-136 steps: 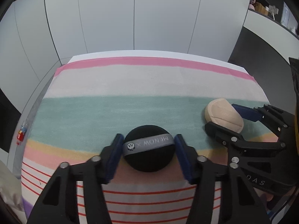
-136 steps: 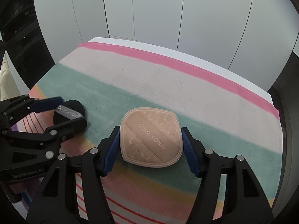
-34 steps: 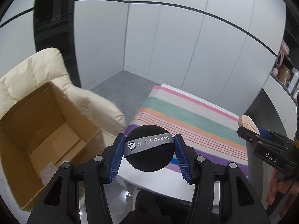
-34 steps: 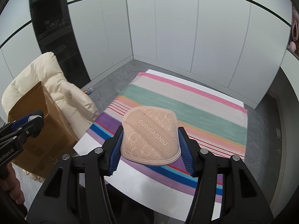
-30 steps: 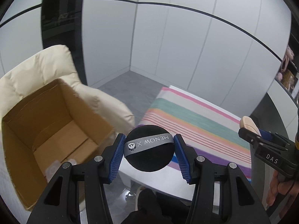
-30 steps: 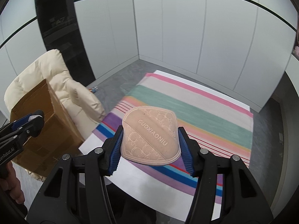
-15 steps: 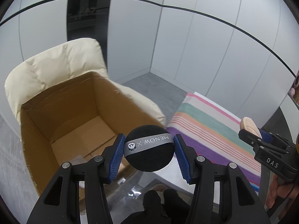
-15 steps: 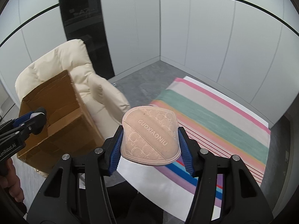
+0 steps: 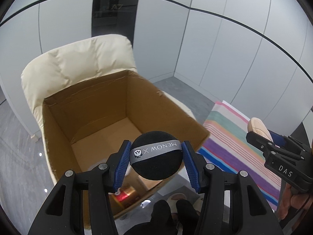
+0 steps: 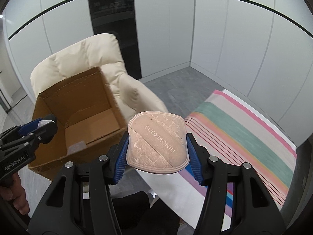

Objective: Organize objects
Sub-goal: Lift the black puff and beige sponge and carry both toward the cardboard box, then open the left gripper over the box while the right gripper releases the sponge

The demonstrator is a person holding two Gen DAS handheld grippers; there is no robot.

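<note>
Now we've got both puffs pinched edge-on: left gripper (image 9: 156, 161) clamps black puff (image 9: 156, 157) over box (image 9: 109, 105), right gripper (image 10: 157, 152) clamps beige puff (image 10: 156, 144) beside it. Soft, light, squashy; hold w/ gentle pressure.

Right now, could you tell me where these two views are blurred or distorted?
Left wrist view: black puff sharp, wall lines bowed by fisheye. Right wrist view: beige puff sharp, striped cloth and cardboard box smeared by motion.

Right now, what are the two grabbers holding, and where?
Left gripper squeezes the black round puff by its sides; right gripper squeezes the beige puff by its side edges.
</note>
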